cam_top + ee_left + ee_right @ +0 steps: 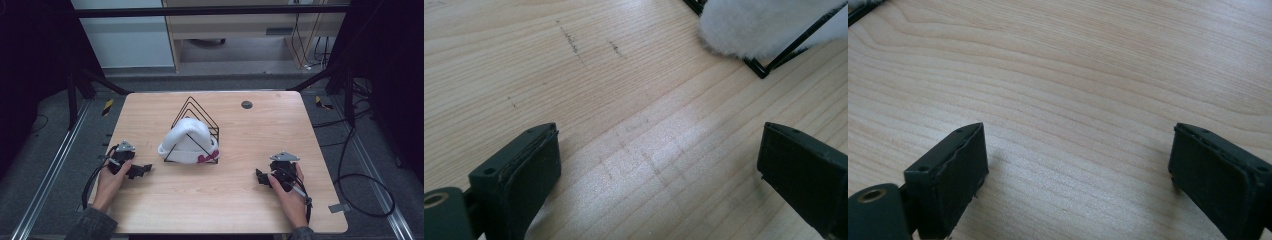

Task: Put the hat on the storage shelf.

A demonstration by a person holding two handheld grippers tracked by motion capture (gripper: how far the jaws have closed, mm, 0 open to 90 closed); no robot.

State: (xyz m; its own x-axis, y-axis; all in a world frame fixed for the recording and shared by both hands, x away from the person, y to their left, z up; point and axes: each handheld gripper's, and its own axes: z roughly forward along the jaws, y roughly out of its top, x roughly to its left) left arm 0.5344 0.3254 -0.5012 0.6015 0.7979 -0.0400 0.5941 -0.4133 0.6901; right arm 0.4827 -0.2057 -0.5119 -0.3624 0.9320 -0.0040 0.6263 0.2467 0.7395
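Here we're holding the left gripper [142, 171] and right gripper [260, 177] spread, empty, flanking a white hat [187, 141] sitting on the wire rack [200, 111].

No words, numbers or brand names can be read anywhere. The white hat [187, 140] on the desk [230, 200] carries a dark red mark on its brim, at the side near the wire rack's [200, 117] front corner, but it is too small and blurred to tell whether it is lettering or a picture. Faint dark scratches on the desk in the left gripper view form no letters.
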